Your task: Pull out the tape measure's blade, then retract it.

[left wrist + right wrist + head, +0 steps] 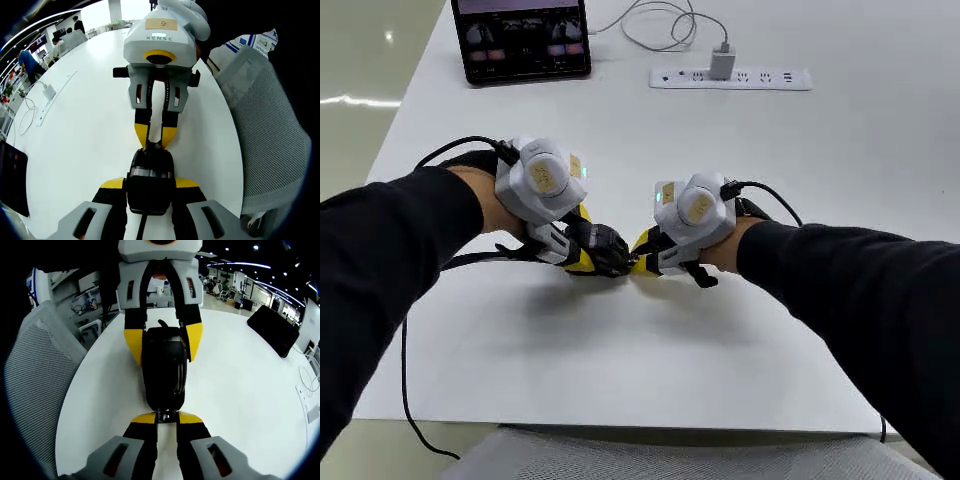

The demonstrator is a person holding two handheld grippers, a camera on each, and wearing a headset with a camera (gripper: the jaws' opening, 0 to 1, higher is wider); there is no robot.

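1. The tape measure (pixel 150 182) sits low over the table (pixel 620 340), in its nearer half and about midway along the near edge. It is held between my two grippers.
2. My left gripper (pixel 590 252) has its jaws pressed on the two flat sides of the black case, so I carry the body on that side.
3. My right gripper (pixel 166 419) faces it head-on. Its jaws are drawn nearly together and appear to pinch the small end hook (pixel 163 413) of the blade at the mouth of the case. I judge almost no blade is out yet.
4. What the pull turns on: the blade's mouth points from my left jaws straight at my right jaws. That line runs roughly along the near edge of the table. The right hand is the one on the hook, so I judge it should draw away toward the table's right edge on that same line while the left hand holds the case steady.
5. Count: one tape measure and two grippers. Toward the far edge lie one tablet (pixel 523 38), and one power strip (pixel 730 78) with one charger (pixel 722 62) and its cable (pixel 655 25).
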